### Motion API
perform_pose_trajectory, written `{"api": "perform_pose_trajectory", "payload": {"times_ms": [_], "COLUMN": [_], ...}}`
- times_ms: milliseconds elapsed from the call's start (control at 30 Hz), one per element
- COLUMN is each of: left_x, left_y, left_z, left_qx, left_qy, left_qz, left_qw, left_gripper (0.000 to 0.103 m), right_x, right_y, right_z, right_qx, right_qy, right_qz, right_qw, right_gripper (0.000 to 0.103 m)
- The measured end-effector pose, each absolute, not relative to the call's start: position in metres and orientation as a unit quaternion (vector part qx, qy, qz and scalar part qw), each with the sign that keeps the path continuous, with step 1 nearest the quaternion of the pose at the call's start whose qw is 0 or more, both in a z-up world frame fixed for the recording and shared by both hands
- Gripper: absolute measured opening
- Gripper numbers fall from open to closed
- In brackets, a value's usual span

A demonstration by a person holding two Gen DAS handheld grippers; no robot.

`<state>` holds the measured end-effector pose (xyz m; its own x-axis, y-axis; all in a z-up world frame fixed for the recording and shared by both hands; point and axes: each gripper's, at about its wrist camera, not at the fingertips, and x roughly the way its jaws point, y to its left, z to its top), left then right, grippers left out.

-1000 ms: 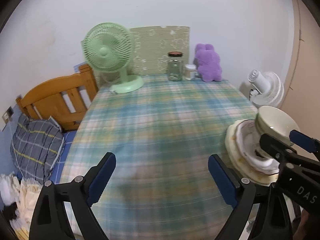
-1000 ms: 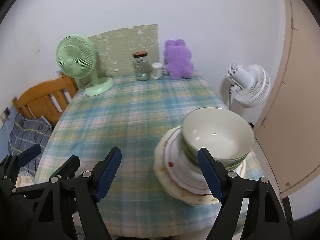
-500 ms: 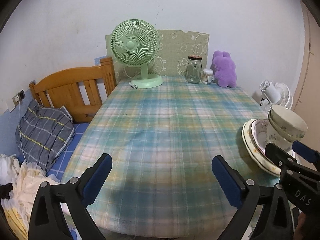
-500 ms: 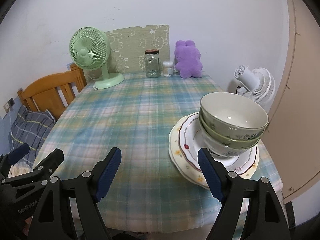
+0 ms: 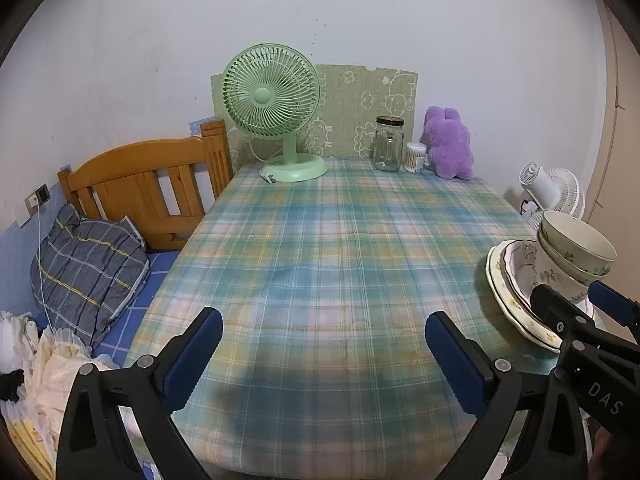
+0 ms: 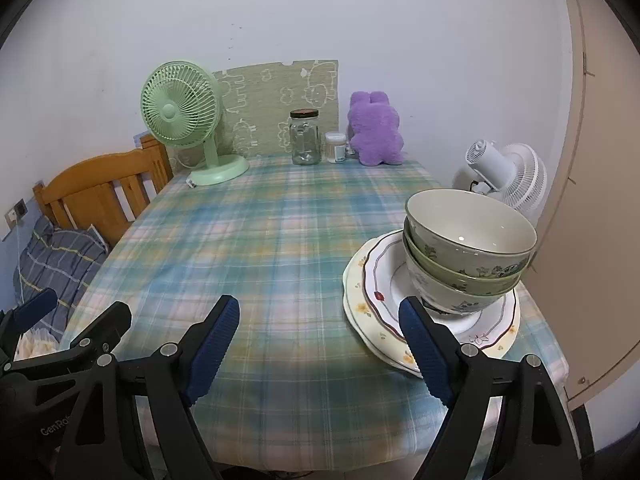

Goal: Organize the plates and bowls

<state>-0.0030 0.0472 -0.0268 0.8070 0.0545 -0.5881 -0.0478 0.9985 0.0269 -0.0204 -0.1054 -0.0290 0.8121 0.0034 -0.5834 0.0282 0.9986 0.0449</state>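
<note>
Right wrist: bowls (image 6: 468, 256) on plates (image 6: 372, 292), claw (image 6: 320, 336) opening.

Left tool (image 5: 322, 344): black frame, blue ribbed pads, silver screws.

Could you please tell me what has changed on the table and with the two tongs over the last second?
Both tongs have drawn back from the table and dipped. The left tongs widened and hold nothing. The right tongs are opening, also holding nothing. The bowls stay stacked on the plates, untouched; the green fan, jar and purple toy have not moved.
</note>
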Motion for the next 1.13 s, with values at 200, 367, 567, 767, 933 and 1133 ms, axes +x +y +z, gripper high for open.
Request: {"api": "perform_pose_trajectory", "payload": {"times_ms": [200,367,567,767,933,1133], "left_x": [-0.003,-0.006,-0.009,-0.011,-0.014,-0.016], "left_y": [0.044,0.042,0.043,0.044,0.042,0.039], "left_z": [-0.029,-0.030,-0.029,-0.029,-0.028,-0.026], "left_qx": [0.008,0.003,-0.008,-0.012,-0.012,-0.010], "left_qy": [0.315,0.317,0.320,0.321,0.319,0.318], "left_qz": [0.014,0.010,0.011,0.012,0.012,0.012], "left_qw": [0.949,0.948,0.947,0.947,0.948,0.948], "left_gripper": [0.102,0.102,0.103,0.103,0.103,0.103], "right_x": [-0.023,-0.027,-0.029,-0.034,-0.035,-0.039], "right_y": [-0.108,-0.111,-0.111,-0.115,-0.116,-0.122], "right_z": [-0.029,-0.031,-0.033,-0.033,-0.032,-0.030], "right_qx": [0.029,0.027,0.022,0.025,0.024,0.026], "right_qy": [0.307,0.312,0.321,0.322,0.321,0.319], "right_qz": [-0.016,-0.021,-0.017,-0.022,-0.024,-0.025], "right_qw": [0.951,0.949,0.947,0.946,0.946,0.947], "right_gripper": [0.084,0.084,0.086,0.091,0.092,0.093]}}
